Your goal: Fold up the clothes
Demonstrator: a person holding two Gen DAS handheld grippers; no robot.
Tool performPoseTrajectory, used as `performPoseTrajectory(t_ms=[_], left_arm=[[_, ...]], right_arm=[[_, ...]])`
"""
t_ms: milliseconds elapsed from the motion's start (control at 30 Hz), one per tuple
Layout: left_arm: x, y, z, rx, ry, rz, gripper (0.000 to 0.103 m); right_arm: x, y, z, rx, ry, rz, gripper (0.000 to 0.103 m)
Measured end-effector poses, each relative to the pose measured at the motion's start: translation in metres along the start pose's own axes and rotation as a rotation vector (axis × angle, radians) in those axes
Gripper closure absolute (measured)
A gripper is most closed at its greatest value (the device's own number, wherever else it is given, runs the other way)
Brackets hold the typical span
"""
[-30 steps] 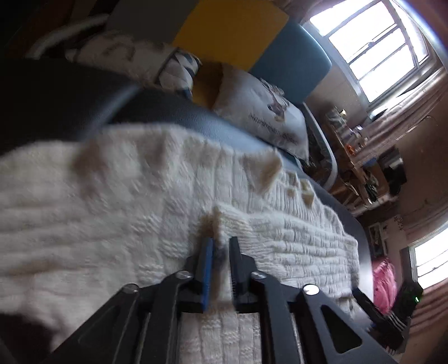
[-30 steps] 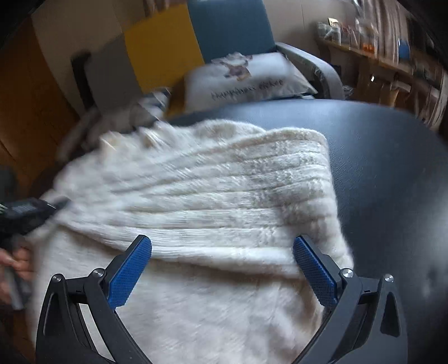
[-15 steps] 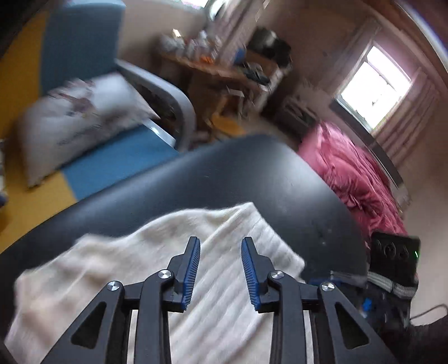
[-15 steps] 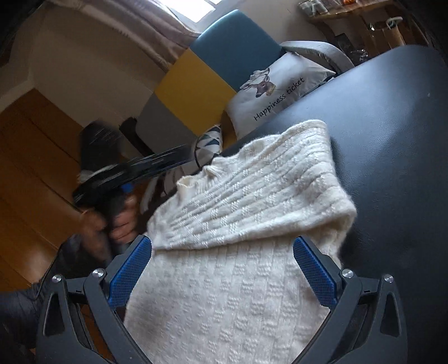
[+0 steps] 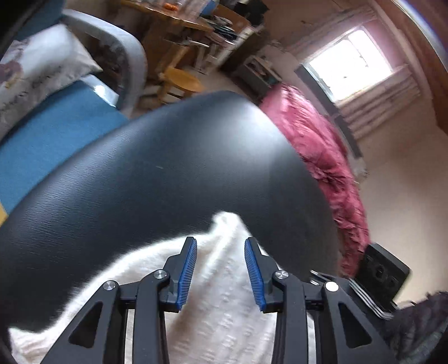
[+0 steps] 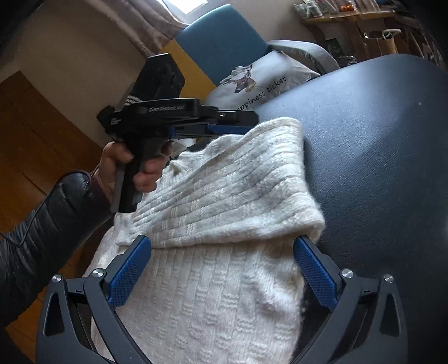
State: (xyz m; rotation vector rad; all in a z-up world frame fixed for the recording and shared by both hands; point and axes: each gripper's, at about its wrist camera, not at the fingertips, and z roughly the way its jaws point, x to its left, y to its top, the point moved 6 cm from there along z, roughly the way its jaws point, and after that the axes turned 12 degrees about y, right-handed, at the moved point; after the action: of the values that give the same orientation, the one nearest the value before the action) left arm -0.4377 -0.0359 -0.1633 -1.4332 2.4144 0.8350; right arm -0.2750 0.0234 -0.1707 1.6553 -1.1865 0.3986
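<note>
A cream knitted sweater lies on the black padded table, with one part folded over the rest. My right gripper hovers wide open just above the folded edge, touching nothing. A person's hand holds my left gripper over the sweater's far edge. In the left wrist view the left gripper has its jaws opening. The sweater's corner shows below the gap, and the pads do not press on it.
Behind the table is a blue and yellow armchair with a printed pillow. Pink bedding and a cluttered wooden desk lie beyond the table's far edge. A black device sits at the right.
The left gripper let go of the pinched knit, swung across to the sweater's other edge and opened its jaws. The right gripper stayed wide open and barely shifted.
</note>
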Motion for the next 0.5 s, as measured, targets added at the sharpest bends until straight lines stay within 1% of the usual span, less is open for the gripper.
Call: performPoseTrajectory(t_ms=[67,100,167,300,367,400,433,467,500], left_arm=[[-0.003,-0.001,0.005,0.024,-0.002,0.015,0.068],[-0.003,-0.003,0.012,0.049,0.010,0.020,0.068],[-0.005,-0.003,0.020,0.070,0.018,0.033,0.068],[-0.017,0.001,0.021,0.056,-0.036,0.054,0.068],[-0.028,-0.001,0.018,0.034,-0.055,0.103,0.071],[-0.034,-0.002,0.017,0.023,-0.062,0.127,0.074],[-0.035,-0.003,0.016,0.006,-0.042,0.142,0.083],[-0.037,-0.004,0.014,-0.012,-0.021,0.158,0.089],[-0.037,-0.005,0.010,-0.053,-0.004,0.162,0.098]], right_arm=[[-0.002,0.001,0.002,-0.005,0.005,0.004,0.000],[-0.002,0.001,0.004,-0.004,0.002,0.001,0.000],[-0.003,0.002,0.006,-0.003,-0.006,-0.004,0.000],[-0.001,0.006,0.010,-0.019,-0.012,-0.012,0.000],[0.001,0.009,0.010,-0.035,-0.016,-0.020,0.000],[0.001,0.010,0.011,-0.043,-0.017,-0.024,0.000],[0.002,0.012,0.011,-0.050,-0.021,-0.028,0.000],[0.003,0.013,0.012,-0.052,-0.024,-0.031,0.000],[0.003,0.013,0.014,-0.051,-0.026,-0.035,0.000]])
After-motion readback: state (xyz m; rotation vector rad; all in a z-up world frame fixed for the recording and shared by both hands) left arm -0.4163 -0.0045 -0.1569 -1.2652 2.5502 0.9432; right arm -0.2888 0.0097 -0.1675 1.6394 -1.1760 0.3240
